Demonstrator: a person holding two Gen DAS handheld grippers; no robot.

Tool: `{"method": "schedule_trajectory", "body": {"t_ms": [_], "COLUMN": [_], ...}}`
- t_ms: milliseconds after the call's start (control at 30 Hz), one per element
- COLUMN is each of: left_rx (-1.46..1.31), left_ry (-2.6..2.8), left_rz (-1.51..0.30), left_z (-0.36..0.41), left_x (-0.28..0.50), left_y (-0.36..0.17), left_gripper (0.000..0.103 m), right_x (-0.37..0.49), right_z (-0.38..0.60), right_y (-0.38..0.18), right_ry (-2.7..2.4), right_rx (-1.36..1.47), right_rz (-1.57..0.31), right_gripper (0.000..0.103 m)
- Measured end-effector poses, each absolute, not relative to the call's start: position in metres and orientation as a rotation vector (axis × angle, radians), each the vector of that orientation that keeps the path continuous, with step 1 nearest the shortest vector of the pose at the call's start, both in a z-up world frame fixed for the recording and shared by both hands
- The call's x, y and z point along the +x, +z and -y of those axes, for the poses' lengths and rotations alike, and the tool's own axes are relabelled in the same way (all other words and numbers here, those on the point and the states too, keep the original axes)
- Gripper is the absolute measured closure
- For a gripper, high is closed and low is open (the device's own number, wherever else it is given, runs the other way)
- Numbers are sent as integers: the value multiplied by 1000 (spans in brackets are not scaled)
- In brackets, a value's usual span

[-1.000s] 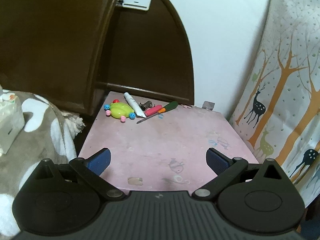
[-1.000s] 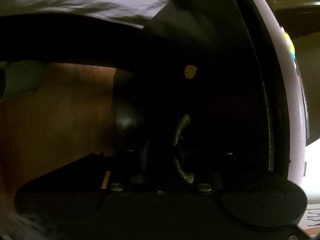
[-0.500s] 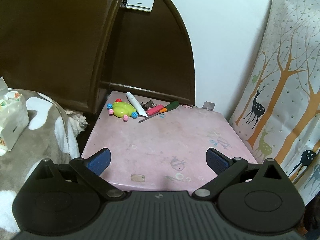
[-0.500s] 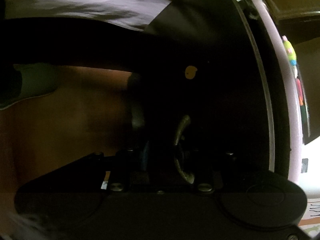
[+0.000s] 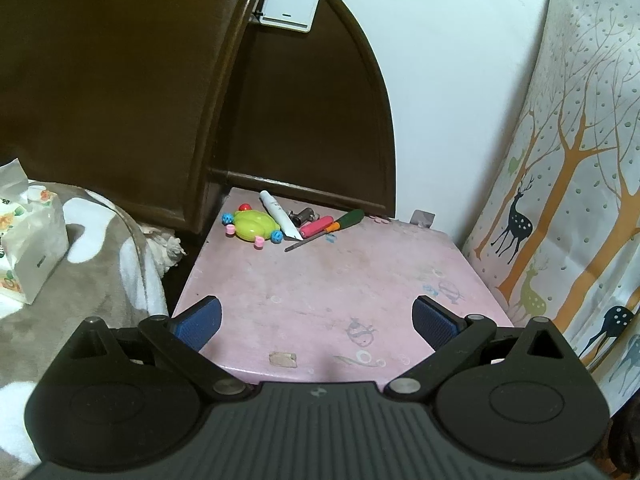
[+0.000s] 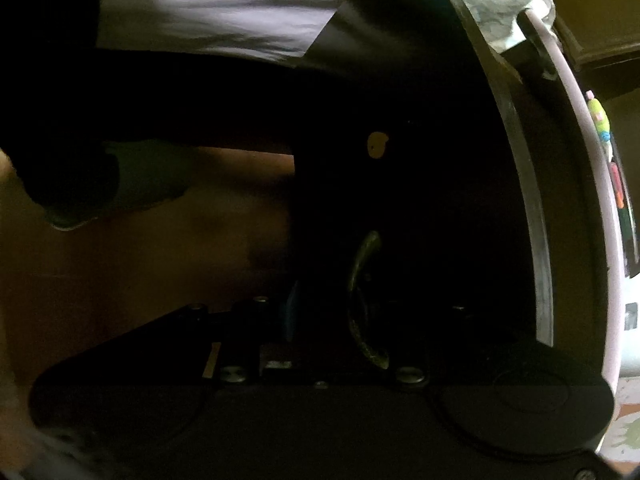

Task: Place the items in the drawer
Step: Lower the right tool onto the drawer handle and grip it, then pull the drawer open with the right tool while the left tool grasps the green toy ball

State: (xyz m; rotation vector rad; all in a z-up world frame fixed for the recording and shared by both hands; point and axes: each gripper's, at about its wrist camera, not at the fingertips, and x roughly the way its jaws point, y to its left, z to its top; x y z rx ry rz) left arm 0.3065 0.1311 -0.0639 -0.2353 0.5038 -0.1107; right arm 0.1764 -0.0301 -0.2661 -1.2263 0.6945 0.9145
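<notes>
Left wrist view. Left gripper [image 5: 316,322] hovers over the near edge of the pink table [image 5: 340,288], jaws wide, nothing between the blue pads [image 5: 200,322]. Items cluster at the table's far left corner: green toy [image 5: 253,226] with coloured knobs, white tube [image 5: 280,216] touching its right side, red piece [image 5: 316,227], screwdriver [image 5: 326,230] with green-orange handle, and a small dark metal object [image 5: 302,215] behind them, too small to identify. Faded prints on the tabletop; no writing legible. Tissue box [image 5: 28,240] well left of the table, cut off by the frame edge, its label unreadable. White switch plate [image 5: 289,6] high on the dark headboard [image 5: 120,92] behind the table. Deer-print curtain [image 5: 568,168] right of the table.

Right wrist view. Very dark, partly blurred. Right gripper [image 6: 332,312] has its jaws narrow around a curved metal handle [image 6: 362,304] on the dark drawer front [image 6: 420,160]; pad contact is lost in shadow, so I cannot tell if it is gripped. Table edge and the items show as a thin strip far right of the handle. A small yellow spot [image 6: 377,144] sits above the handle.
</notes>
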Motion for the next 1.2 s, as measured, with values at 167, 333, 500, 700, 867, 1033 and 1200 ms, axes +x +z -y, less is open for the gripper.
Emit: {"method": "schedule_trajectory", "body": {"t_ms": [167,333,500,700,867,1033,1200], "left_rx": [-228,-222,-208,-183,-171,-162,-146], "left_ry": [-112,-115,-116,-107,-90,-88,-88], "left_rz": [-510,-515,-529,-556,-579,-576,-576], "left_z": [-129,-126,-123,-117,-112,-104,-99], "left_x": [306,306,307,313,322,326,324], "left_y": [-66,-67,-70,-78,-84,-80,-79], "left_gripper": [1,1,1,1,1,1,1], "right_x": [157,126,113,106,107,109,81], "right_z": [32,38,36,40,45,41,39], "right_y": [-266,-269,-275,-273,-266,-266,-273], "right_ry": [934,955,909,877,908,938,941], "right_rx": [-1213,-1244,-1222,-1205,-1181,-1149,-1191], "right_rz": [-711,-690,-699,-667,-680,-710,-691], "right_gripper": [72,72,72,71,71,71,71]}}
